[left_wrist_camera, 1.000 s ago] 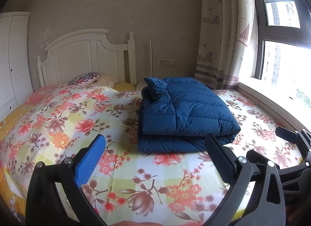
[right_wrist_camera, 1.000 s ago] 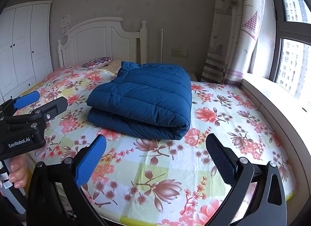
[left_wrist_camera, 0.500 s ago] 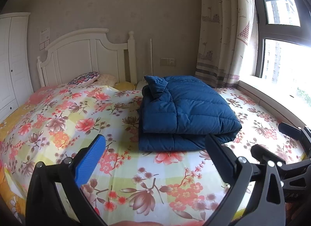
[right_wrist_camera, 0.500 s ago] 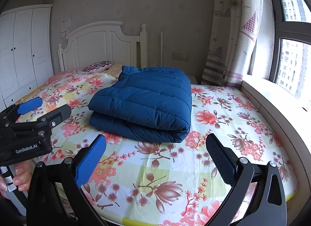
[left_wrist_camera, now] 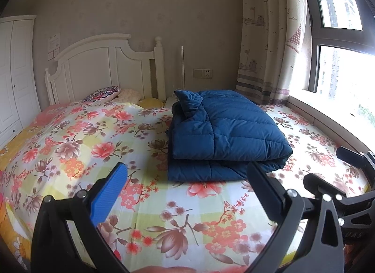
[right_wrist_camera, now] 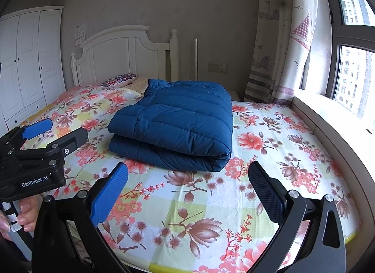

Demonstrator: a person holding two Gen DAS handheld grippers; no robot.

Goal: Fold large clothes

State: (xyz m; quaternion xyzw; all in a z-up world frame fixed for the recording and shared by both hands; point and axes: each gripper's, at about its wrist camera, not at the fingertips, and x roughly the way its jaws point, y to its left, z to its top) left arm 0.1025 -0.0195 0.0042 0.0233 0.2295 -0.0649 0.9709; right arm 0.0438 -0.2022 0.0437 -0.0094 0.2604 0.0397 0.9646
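Blue jacket (left_wrist_camera: 225,132) seen folded into compact stack on bed (left_wrist_camera: 93,132); fold judged done. Left gripper (left_wrist_camera: 187,186) and right gripper (right_wrist_camera: 187,186) held short of jacket, fingers wide apart, nothing gripped.

The left gripper (left_wrist_camera: 186,193) is held level with its jaws wide apart and nothing between them. The right gripper (right_wrist_camera: 187,191) is beside it, also spread wide and empty. A hand (right_wrist_camera: 22,214) grips the left gripper's handle from below, fingertips (right_wrist_camera: 24,207) curled around it.
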